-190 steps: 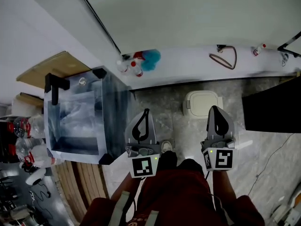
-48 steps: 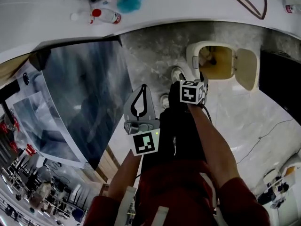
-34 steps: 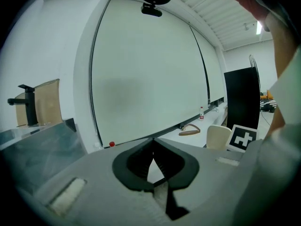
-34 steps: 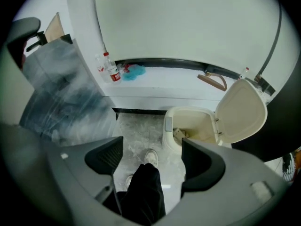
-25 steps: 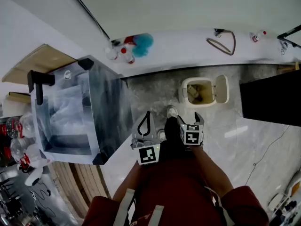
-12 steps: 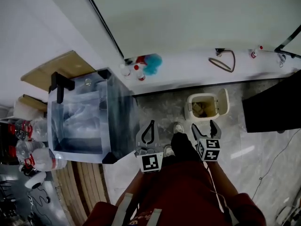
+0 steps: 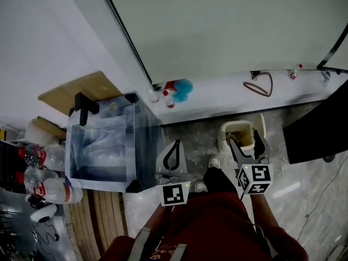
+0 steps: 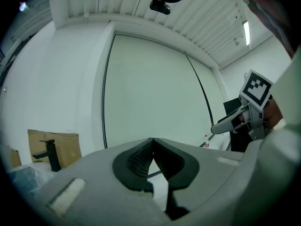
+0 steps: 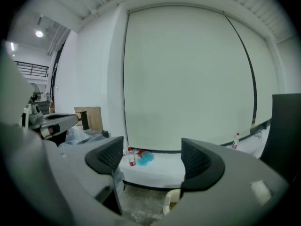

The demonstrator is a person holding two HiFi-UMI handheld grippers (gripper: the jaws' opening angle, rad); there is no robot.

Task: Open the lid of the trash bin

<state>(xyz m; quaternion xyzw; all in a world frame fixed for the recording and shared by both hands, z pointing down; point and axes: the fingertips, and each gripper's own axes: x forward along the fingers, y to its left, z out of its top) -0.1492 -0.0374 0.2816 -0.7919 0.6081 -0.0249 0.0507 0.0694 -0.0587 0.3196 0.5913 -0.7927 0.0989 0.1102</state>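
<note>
The white trash bin (image 7: 241, 134) stands on the grey floor by the white ledge. Its lid (image 7: 263, 127) is swung up at the right, and yellowish contents show inside. My right gripper (image 7: 245, 141) hovers above the bin's near side, open, with nothing between its jaws. In the right gripper view that gripper (image 9: 153, 159) looks at the wall, and only the bin's rim (image 9: 170, 200) shows, low down. My left gripper (image 7: 173, 155) is held to the left of the bin, shut and empty. Its jaw tips meet in the left gripper view (image 8: 153, 146).
A clear glass tank (image 7: 109, 145) stands at the left, close to my left gripper. A black panel (image 7: 315, 129) stands to the right of the bin. On the ledge are small bottles (image 7: 163, 98), a blue object (image 7: 183, 87) and a cable loop (image 7: 261, 84).
The bin lid, down at first, now stands up. My right gripper has drawn back from the bin and risen, and now stands open. The left gripper stays shut.
</note>
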